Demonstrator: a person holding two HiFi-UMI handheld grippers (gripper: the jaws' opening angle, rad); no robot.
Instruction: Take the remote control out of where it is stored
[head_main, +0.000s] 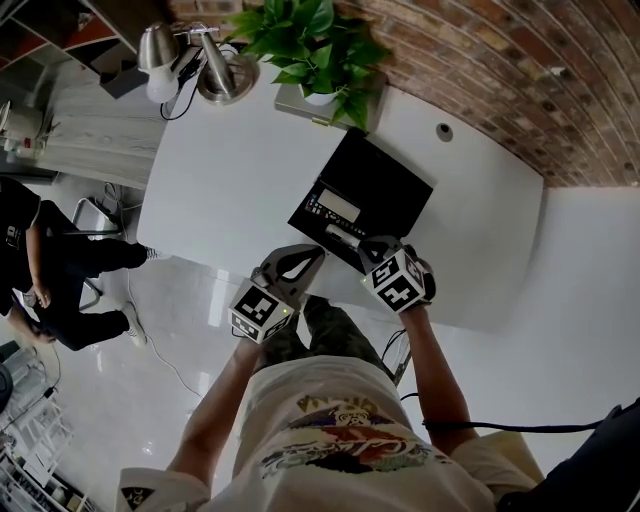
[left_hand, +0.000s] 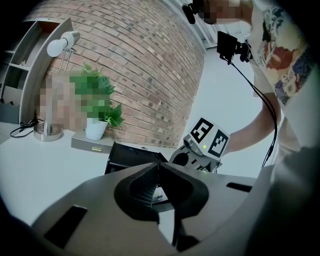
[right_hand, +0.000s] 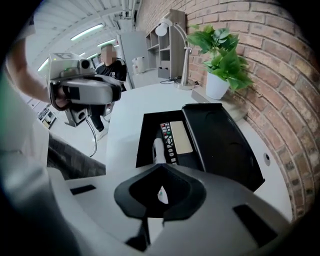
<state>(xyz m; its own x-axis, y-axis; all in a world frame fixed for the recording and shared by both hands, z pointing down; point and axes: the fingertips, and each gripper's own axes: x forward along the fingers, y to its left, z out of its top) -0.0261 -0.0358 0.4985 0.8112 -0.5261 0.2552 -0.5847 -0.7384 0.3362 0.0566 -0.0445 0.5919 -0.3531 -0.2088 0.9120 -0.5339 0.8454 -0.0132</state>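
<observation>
An open black box (head_main: 395, 190) lies on the white table (head_main: 230, 170), lid folded back toward the brick wall. In its tray lie a black remote control (right_hand: 169, 137) with a beige panel beside it and a slim white remote (right_hand: 158, 149). My right gripper (right_hand: 161, 167) points steeply down over the tray's near end, jaws shut; the white remote's near end runs under them and is hidden, so I cannot tell if it is pinched. My left gripper (head_main: 316, 252) hovers just left of the box, jaws shut with nothing in them.
A potted plant (head_main: 310, 45) on a grey base and a silver desk lamp (head_main: 215, 70) stand at the table's far edge. A round cable hole (head_main: 444, 131) is right of the box. A person (head_main: 40, 270) sits off to the left on the floor side.
</observation>
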